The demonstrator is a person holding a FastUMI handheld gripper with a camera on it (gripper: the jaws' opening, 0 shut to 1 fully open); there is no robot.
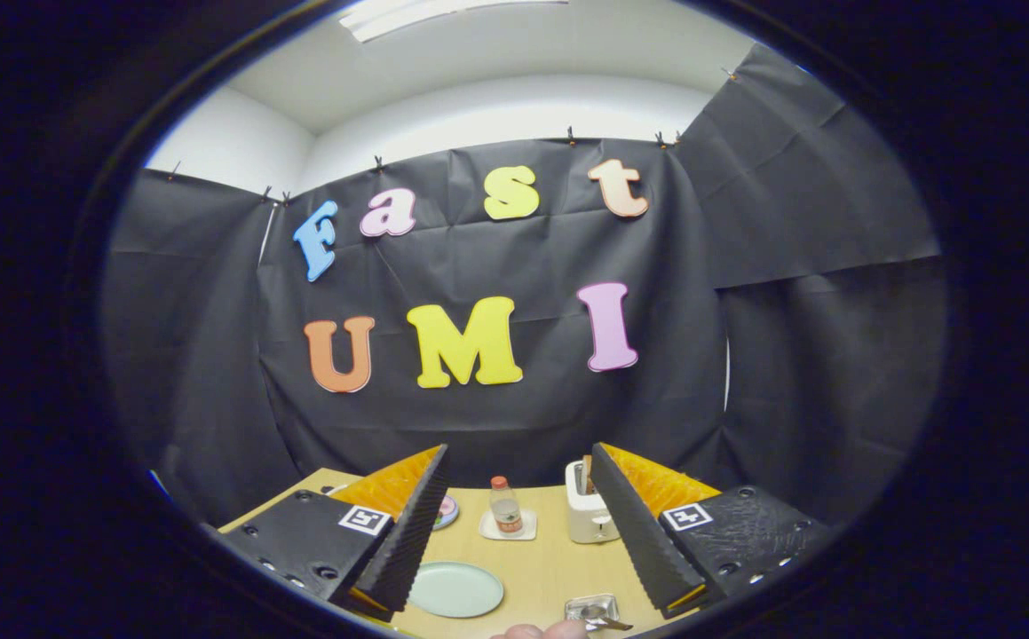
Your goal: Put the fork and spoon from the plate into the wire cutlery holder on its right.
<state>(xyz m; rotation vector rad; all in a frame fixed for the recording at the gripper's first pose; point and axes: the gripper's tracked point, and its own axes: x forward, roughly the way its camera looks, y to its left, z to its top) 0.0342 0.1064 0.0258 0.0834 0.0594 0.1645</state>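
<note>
My gripper [518, 448] is held above the wooden table [550, 568], open, with a wide gap and nothing between its ribbed black fingers [407, 532]. Below the gap, beside the left finger, lies a pale green plate [456, 588]; the part of it that I see is bare. To its right, near the table's front, stands the small shiny wire cutlery holder [592, 609]. A metal piece of cutlery [607, 621] shows at it, too small to tell whether fork or spoon. A person's hand [539, 631] is just in front of the holder.
Farther back on the table, a small bottle [504, 508] stands on a white square coaster [508, 531], and a white toaster [589, 519] sits to its right. A small colourful dish [448, 511] peeks out behind the left finger. Black cloth walls close the booth.
</note>
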